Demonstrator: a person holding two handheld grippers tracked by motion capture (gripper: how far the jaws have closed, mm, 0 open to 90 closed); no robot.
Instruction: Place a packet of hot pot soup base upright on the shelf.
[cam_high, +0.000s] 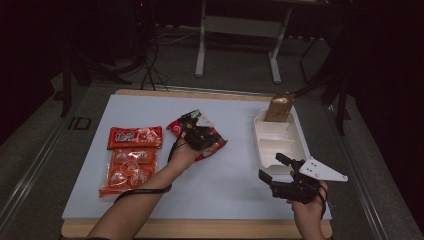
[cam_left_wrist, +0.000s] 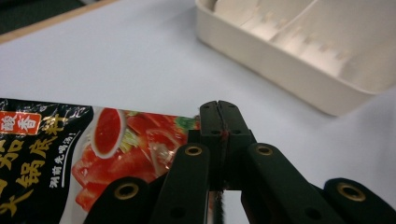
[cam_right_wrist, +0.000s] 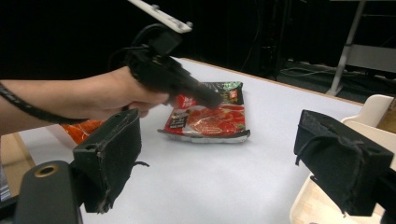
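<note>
Two hand-held grippers: I hold one in each hand over the white surface (cam_high: 150, 107).
Landmark: the cream tray (cam_high: 263, 134) at the right side of the surface.
Left hand-held gripper (cam_high: 200, 135): its jaws are pressed together on the edge of the red sauce packet (cam_high: 216, 141); a sliver of red shows in the seam between the tips in the left gripper view.
Red sauce packet: lies flat, left of the tray and clearly apart from it, its long axis slanting toward the tray.
Right hand-held gripper (cam_high: 274, 167): jaws spread wide, nothing between them, hovering at the tray's near end.
Nearer hand: my left, already on the packet.
Next move, as I judge it: carry the packet rightward to the tray.
Bystanders: orange snack bags (cam_high: 131, 159) far left of the tray; a brown pouch (cam_high: 280, 106) standing at its far end.
</note>
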